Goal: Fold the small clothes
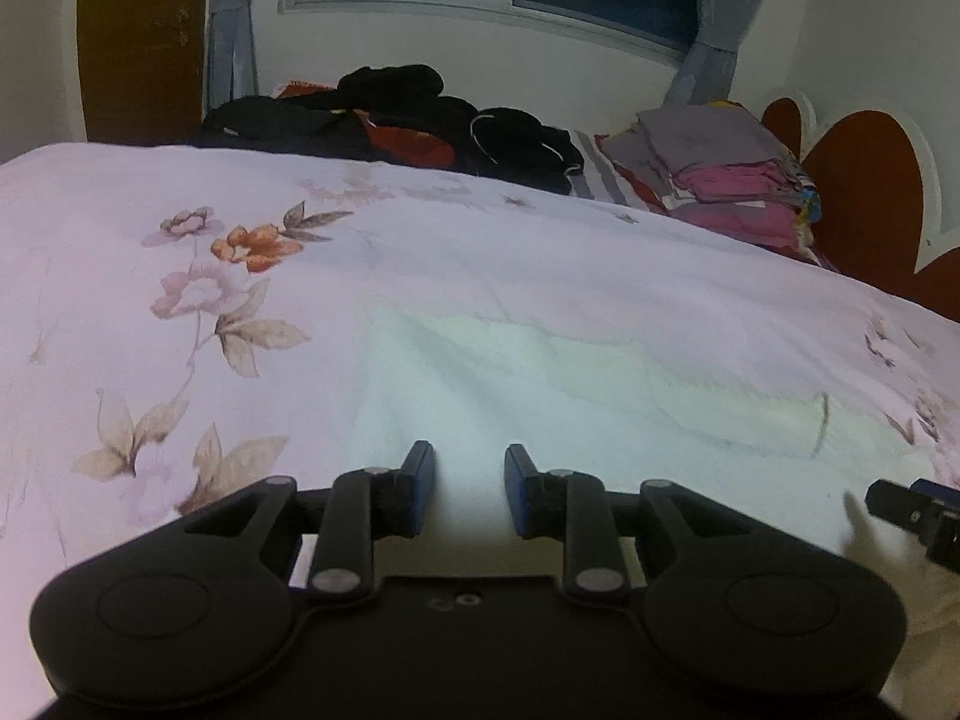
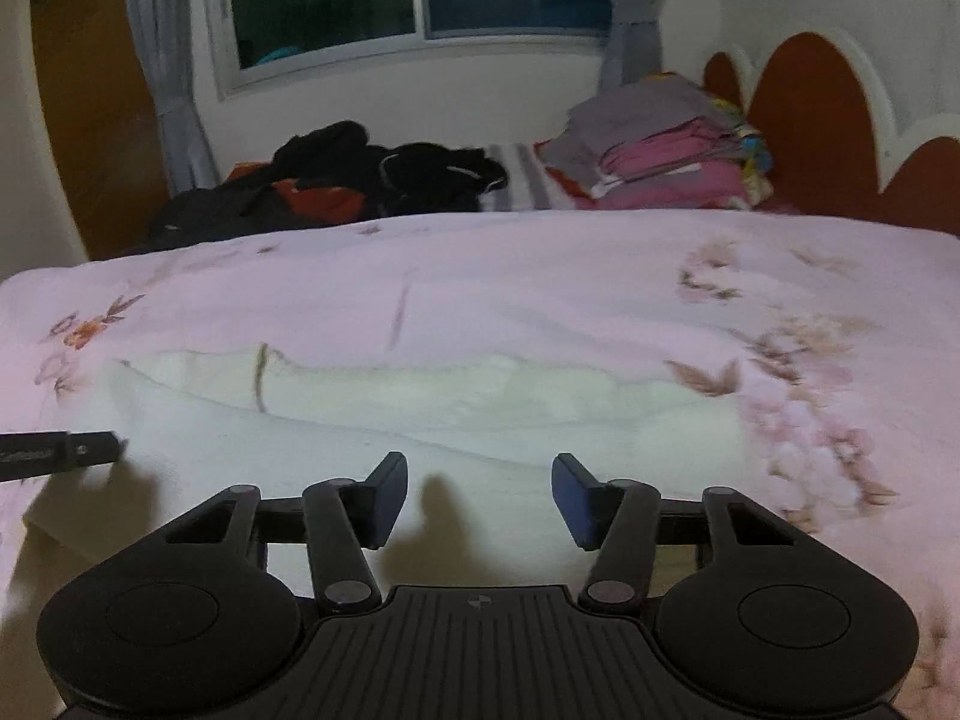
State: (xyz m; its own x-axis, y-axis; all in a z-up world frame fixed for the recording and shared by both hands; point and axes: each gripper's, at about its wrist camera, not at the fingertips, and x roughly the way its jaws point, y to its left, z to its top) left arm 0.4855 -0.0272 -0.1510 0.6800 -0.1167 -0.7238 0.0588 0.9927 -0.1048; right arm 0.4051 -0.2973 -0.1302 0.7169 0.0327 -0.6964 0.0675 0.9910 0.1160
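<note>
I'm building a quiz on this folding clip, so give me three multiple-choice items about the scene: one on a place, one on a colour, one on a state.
1. Where does the stack of folded clothes sit?
A. by the headboard
B. on the floor
C. between the right gripper's jaws

2. What colour is the garment lying nearest the grippers?
A. black
B. white
C. red

3. How does the right gripper stand?
A. shut on the garment
B. open with nothing between its pads
C. shut on a hanger

Answers:
1 A, the stack rests at the far end of the bed against the headboard.
2 B, the pale cloth lies on the pink floral bedspread.
3 B, a clear gap shows between the pads, above the cloth.
</note>
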